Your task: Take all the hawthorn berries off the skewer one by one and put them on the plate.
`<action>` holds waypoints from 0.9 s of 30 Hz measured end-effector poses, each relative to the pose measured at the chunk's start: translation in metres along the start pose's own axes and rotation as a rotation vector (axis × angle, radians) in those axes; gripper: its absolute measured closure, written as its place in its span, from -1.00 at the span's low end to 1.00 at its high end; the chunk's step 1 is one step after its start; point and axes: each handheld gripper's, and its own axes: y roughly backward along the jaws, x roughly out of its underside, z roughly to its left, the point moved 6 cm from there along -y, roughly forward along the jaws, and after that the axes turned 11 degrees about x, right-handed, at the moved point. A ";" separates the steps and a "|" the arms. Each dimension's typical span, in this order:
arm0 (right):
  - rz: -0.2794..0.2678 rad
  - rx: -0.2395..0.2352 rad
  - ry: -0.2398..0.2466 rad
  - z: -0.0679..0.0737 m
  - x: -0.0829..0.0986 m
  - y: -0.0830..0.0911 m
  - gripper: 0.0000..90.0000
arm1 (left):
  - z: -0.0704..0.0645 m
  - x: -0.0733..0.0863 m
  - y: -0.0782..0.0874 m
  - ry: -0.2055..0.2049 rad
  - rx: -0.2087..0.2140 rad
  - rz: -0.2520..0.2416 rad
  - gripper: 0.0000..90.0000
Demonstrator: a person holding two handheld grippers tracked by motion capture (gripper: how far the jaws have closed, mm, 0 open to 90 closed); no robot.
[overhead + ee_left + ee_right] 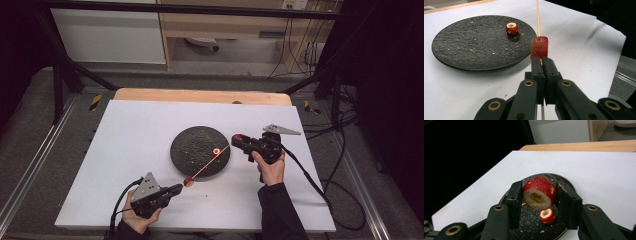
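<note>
Nearest, at the table's [125,210] near-left, a hand [134,219] holds the left gripper [176,188], its jaws clenched on the near end of a thin wooden skewer [207,164]; in the left gripper view the skewer [538,17] passes between the closed jaws and runs away over the white sheet [579,50]. A red piece [188,182] sits threaded on the skewer just beyond the jaw tips, near the plate's near edge; it is seen close up in the left gripper view [539,47] with a small hole in its face. Farther on, the skewer slants up and right across the near-right part of the black round plate [192,140], which lies mid-table and is strewn with crumbs. A small red ring [216,151] with a pale hollow centre lies on the plate beside the skewer. To the plate's right, a hand [271,170] holds the right gripper [238,140], grasping a larger red hollow piece [539,192] between its jaws, raised above the plate [526,222] and the ring [547,216]
</note>
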 end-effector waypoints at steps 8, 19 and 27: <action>0.009 0.040 0.018 -0.006 -0.005 -0.004 0.31 | 0.009 -0.002 0.008 0.018 -0.029 -0.019 0.97; 0.098 0.029 0.077 0.012 0.028 -0.039 0.31 | 0.023 -0.002 0.015 0.045 -0.064 -0.028 0.97; 0.183 0.010 0.101 0.025 0.062 -0.064 0.31 | 0.025 -0.001 0.015 0.051 -0.069 -0.028 0.97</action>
